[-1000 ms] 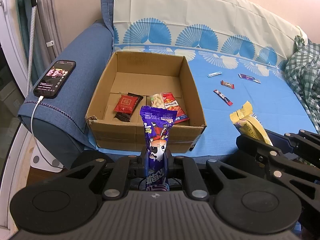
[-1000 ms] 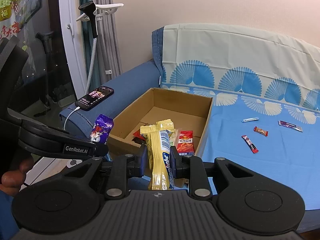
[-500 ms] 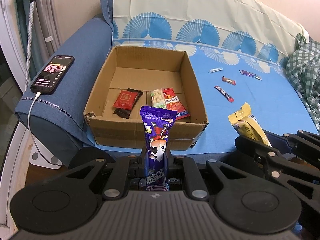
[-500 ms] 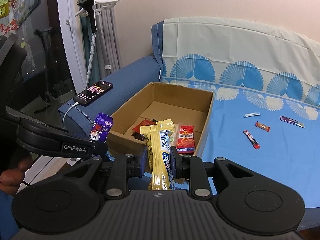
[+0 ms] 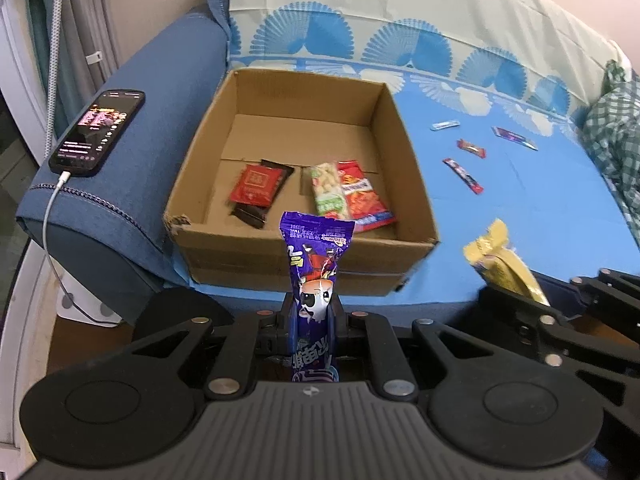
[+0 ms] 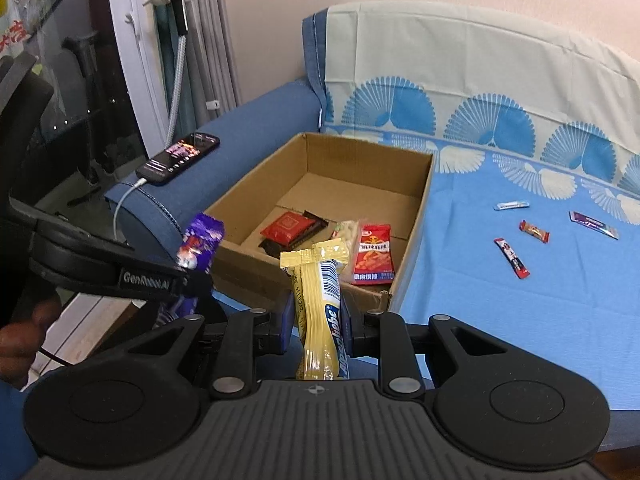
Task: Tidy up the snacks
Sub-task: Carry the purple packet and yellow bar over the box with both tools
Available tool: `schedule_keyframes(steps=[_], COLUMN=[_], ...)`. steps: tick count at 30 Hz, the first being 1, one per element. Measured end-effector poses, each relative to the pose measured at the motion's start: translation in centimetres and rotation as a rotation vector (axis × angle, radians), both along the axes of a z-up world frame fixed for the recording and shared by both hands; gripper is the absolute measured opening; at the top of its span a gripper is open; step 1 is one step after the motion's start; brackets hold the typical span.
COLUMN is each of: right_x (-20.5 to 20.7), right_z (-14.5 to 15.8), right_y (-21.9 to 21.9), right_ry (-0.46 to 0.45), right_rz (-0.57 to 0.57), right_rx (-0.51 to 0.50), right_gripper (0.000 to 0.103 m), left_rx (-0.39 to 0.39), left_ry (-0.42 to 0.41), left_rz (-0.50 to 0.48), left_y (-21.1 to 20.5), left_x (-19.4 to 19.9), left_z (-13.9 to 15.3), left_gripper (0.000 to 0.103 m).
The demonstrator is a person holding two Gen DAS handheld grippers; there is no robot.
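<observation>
My left gripper (image 5: 314, 316) is shut on a purple snack packet (image 5: 316, 264), held upright just in front of the cardboard box (image 5: 304, 256). My right gripper (image 6: 318, 320) is shut on a yellow snack packet (image 6: 318, 280), also upright before the box's near wall (image 6: 248, 268). The box holds a red packet on a dark one (image 5: 258, 184), a green peanut packet (image 5: 330, 192) and a red-orange packet (image 5: 362, 198). In the right wrist view the left gripper (image 6: 196, 276) and purple packet (image 6: 200, 244) show at left. The yellow packet (image 5: 502, 268) shows at right in the left wrist view.
Several small snack bars (image 5: 464, 170) lie on the blue sofa cover (image 5: 520, 200) right of the box. A phone (image 5: 98, 130) on a charging cable rests on the blue armrest at left. A checked cloth (image 5: 616, 132) lies at far right.
Both grippers have moved closer to the box with their packets still held; the box looks larger and nearer in both views.
</observation>
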State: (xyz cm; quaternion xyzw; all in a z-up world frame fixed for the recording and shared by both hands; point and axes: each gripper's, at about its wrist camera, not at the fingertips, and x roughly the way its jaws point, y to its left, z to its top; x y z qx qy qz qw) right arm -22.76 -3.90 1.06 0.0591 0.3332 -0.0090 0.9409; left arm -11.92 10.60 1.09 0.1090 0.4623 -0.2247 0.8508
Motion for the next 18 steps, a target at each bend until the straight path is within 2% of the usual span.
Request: schedule_keyframes(steps=[9, 18], right_x=[5.3, 13.7], right_z=[-0.5, -1.3], right_y=[-1.7, -4.0], right_ry=[0.026, 0.024], right_rz=[-0.035, -0.039], right_rx=[0.039, 0.051], right_gripper=[0.025, 0.025], left_rx=[-0.012, -0.006], left_ry=[0.008, 0.021], left_rz=[0.026, 0.035], left_y=[-0.3, -3.0], left_x=[6.6, 14.8], left_z=[0.0, -0.8], left_gripper=[0.015, 0.015])
